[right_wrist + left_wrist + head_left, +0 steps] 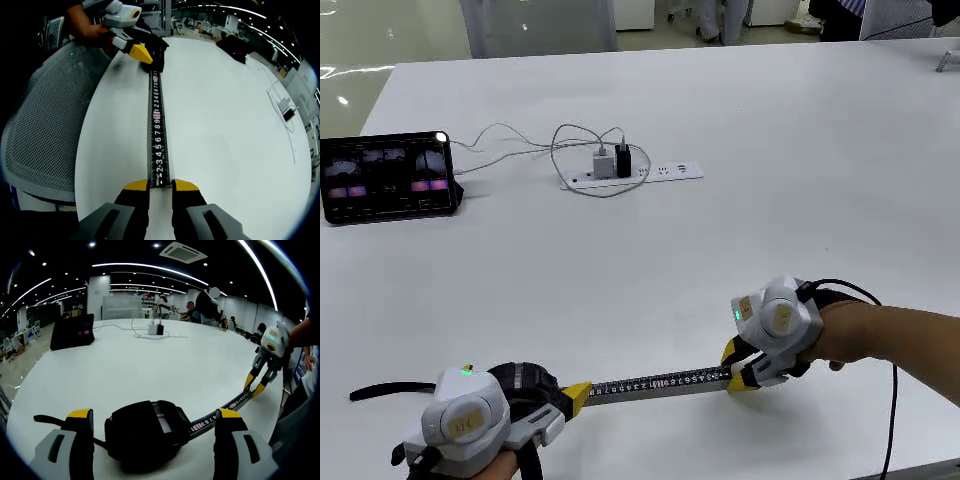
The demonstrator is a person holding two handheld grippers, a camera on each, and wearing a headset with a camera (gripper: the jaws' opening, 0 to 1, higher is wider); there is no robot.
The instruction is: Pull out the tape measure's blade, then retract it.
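The black tape measure case (525,380) lies on the white table at the near left, with a black strap trailing left. My left gripper (521,384) has a jaw on each side of the case (142,435) and is shut on it. The black blade (655,383) with white numbers runs right from the case, flat and low over the table. My right gripper (735,375) is shut on the blade's end. In the right gripper view the blade (156,115) stretches from my right gripper (160,186) to the case (159,50).
A dark tablet (388,178) stands at the far left. A white power strip (630,172) with chargers and looped cables lies mid-table beyond the grippers. The table's near edge (920,465) runs close by the right arm. People stand far off past the table.
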